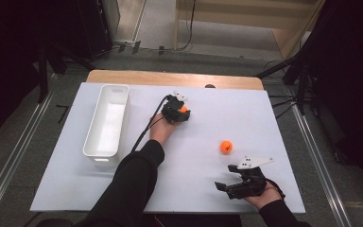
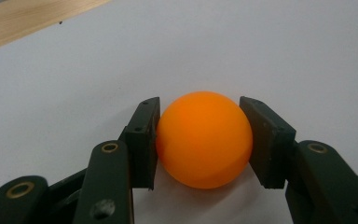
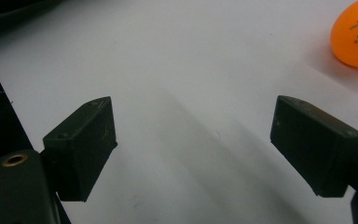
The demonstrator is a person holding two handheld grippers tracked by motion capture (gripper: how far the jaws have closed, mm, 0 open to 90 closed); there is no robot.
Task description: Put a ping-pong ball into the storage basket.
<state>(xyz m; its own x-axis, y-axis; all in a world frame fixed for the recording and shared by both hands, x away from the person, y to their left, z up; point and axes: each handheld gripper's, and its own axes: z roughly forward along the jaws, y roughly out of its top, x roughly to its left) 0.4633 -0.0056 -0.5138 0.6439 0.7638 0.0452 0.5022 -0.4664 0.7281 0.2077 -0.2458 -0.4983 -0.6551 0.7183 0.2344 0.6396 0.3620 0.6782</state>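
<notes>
The left tongs are closed on an orange ball, with one black pad pressing each side of it near its widest part, and the ball seems to rest on the white worktop or just above it; I cannot tell which. In the high view these left tongs are past the middle of the worktop, to the right of the white bin, which stands upright and looks empty. The step in hand, as I judge it, is to lift this ball and carry it to the bin. To do it well, the grip should stay on the middle line of the ball, because a smooth round ball slips out easily if the pads sit too high or too low. The squeeze should be firm but not hard, since such a light ball can pop forward from the pads. I would lift straight up first, then move slowly sideways toward the bin, and open only when the ball is low inside its walls, so that it does not bounce out. The right tongs are wide open with nothing between them, and they rest near the front edge of the worktop. A second orange ball lies apart from them, a little farther from the person, and it should not be knocked.
</notes>
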